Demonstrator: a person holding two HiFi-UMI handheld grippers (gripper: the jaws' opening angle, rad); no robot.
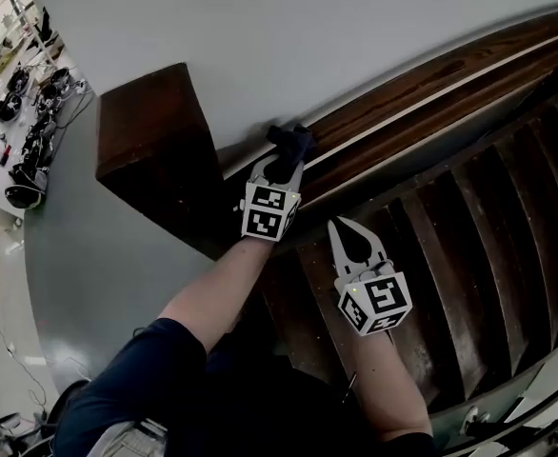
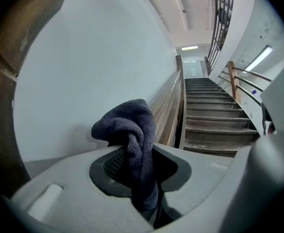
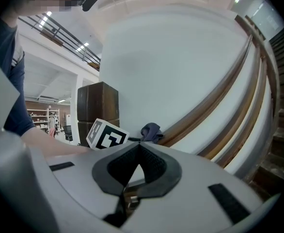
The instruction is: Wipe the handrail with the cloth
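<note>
Stairwell, white wall behind: left gripper clenched on the dark cloth, which bunches just beyond its jaws at the lower end of the handrail. Cloth judged soft, light, limp; hold it mid-bunch. Right gripper closed, empty.

Head view: steep top-down over left gripper and right gripper, handrail diagonal. Left gripper view: tight on cloth, faces up the stairs. Right gripper view: further back, faces wall; all share cloth, handrail.
</note>
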